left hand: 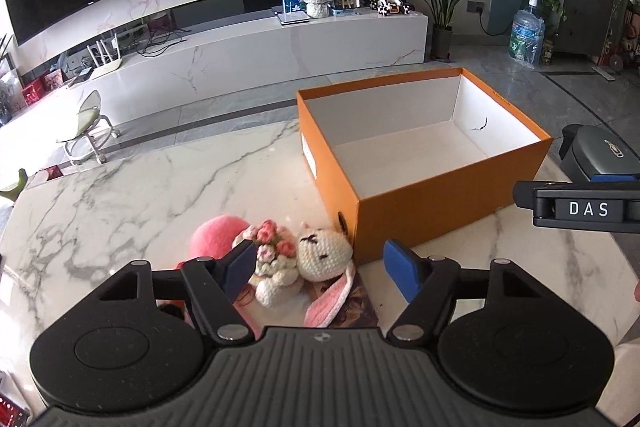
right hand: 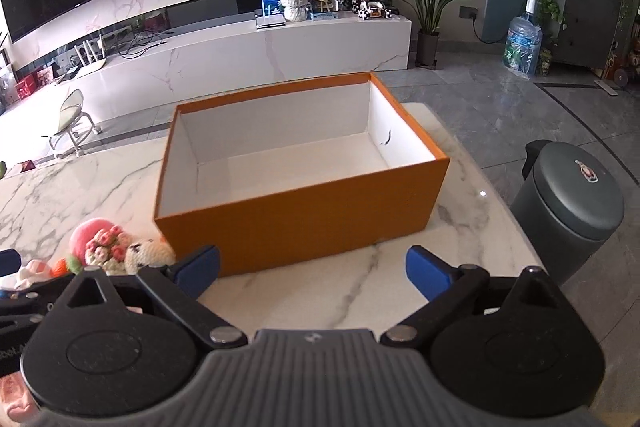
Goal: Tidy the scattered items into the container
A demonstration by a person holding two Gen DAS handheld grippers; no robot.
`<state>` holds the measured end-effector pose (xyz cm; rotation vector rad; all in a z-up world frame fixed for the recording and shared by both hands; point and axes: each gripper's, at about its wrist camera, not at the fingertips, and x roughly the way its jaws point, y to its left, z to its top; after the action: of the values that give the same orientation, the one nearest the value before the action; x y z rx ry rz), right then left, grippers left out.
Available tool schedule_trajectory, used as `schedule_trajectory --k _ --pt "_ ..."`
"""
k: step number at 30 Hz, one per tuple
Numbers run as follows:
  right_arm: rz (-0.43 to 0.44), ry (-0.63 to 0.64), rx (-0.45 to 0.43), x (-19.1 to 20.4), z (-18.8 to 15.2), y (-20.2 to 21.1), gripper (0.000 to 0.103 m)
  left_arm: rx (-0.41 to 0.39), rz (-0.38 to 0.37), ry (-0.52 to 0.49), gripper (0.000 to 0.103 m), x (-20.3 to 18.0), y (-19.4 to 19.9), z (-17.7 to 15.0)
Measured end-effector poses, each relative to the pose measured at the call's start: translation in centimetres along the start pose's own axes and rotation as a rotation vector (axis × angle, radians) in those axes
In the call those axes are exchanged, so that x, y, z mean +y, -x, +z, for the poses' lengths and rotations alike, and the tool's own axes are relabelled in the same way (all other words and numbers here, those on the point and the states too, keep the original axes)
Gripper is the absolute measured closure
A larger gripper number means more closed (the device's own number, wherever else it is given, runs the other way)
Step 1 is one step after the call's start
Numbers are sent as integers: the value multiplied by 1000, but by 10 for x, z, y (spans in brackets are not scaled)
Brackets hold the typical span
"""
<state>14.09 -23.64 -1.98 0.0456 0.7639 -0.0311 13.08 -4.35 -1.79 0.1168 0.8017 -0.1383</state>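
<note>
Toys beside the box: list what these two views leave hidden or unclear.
- Left wrist view: pink ball and rabbit toy partly covered by the left gripper.
- Right wrist view: toys at the left edge cut off, unidentifiable.
- Orange box: near inside floor hidden by its front wall.

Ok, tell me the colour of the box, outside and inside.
The box is orange outside, white inside; right wrist view shows it best.

Ahead of the left claw's blue fingertips (left hand: 402, 275), the open cardboard box (left hand: 420, 211) is orange outside, white inside. Between the jaws lies a cream crocheted rabbit (left hand: 320, 255) with pink ears and a pink-flowered bouquet. The marble tabletop (left hand: 140, 195) is white, grey-veined.
</note>
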Motion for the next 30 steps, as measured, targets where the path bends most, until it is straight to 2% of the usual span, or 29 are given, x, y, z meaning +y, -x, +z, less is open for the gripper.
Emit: schedule_trajectory --k 4,8,11,14,17,18,20,21,24,26,30 --pt "-48 3 -16 -25 28 -32 8 26 -38 23 32 -5 -34 26" --pt "-125 26 -27 -52 53 -66 15 61 -32 39 40 -6 -69 44" --pt "-168 14 -13 -75 67 -93 17 87 -36 57 43 -4 -91 50" --pt "-183 11 1 -89 73 -115 24 109 -31 75 49 -3 -109 52" --pt "-181 4 26 -96 73 -132 28 131 -43 82 59 -6 -119 51" --pt "-181 3 31 -96 71 -137 32 139 -55 84 63 -6 -120 50" --pt "-187 1 43 -96 70 -145 45 151 -70 94 70 -7 -125 48" --pt "-183 -3 52 -97 69 -148 49 152 -70 95 72 -7 -126 47" --pt "-155 -12 79 -95 69 -154 69 148 -57 78 75 -8 -126 46" --pt "-160 -3 76 -92 68 -153 70 149 -53 67 79 -9 -124 44" --pt "-191 9 93 -87 64 -149 71 158 -54 50 80 -14 -121 45"
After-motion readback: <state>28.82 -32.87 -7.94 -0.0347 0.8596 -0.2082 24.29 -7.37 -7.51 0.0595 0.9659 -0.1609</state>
